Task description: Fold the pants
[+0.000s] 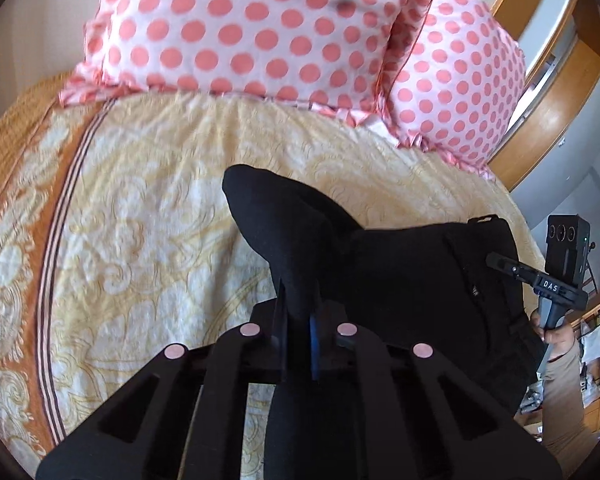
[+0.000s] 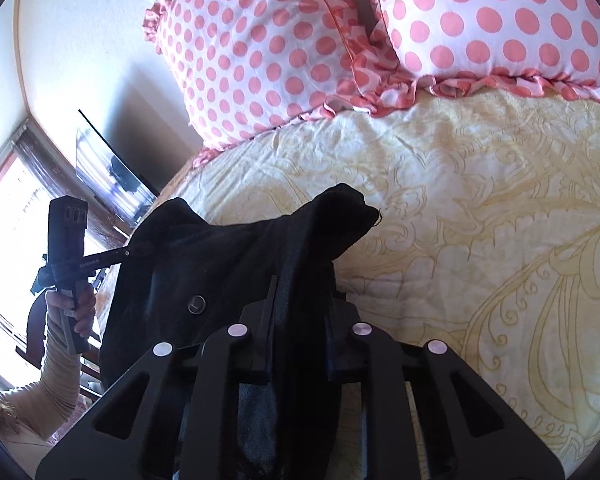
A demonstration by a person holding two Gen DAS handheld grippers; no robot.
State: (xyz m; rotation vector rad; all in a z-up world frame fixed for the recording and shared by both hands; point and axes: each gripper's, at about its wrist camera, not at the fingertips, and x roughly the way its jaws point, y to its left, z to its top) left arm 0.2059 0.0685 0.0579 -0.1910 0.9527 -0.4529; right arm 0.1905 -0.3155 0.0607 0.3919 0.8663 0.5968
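Observation:
Black pants [image 1: 400, 272] hang bunched above the patterned yellow bedspread [image 1: 160, 208], held up between both grippers. My left gripper [image 1: 298, 292] is shut on a raised fold of the cloth, which stands up as a peak past its fingers. Seen from the right wrist, the pants [image 2: 220, 256] show a button and drape over my right gripper [image 2: 302, 292], which is shut on another fold. Each wrist view also catches the other gripper biting the far edge of the pants: the right gripper [image 1: 500, 262] and the left gripper [image 2: 128, 254], each held by a hand.
Two pink polka-dot pillows [image 1: 260, 28] [image 2: 260, 52] lean at the head of the bed. A wooden headboard [image 1: 556, 112] curves behind them. A dark screen [image 2: 108, 168] and a bright window [image 2: 4, 216] lie beyond the bed's edge. The bedspread [image 2: 480, 220] spreads wide ahead.

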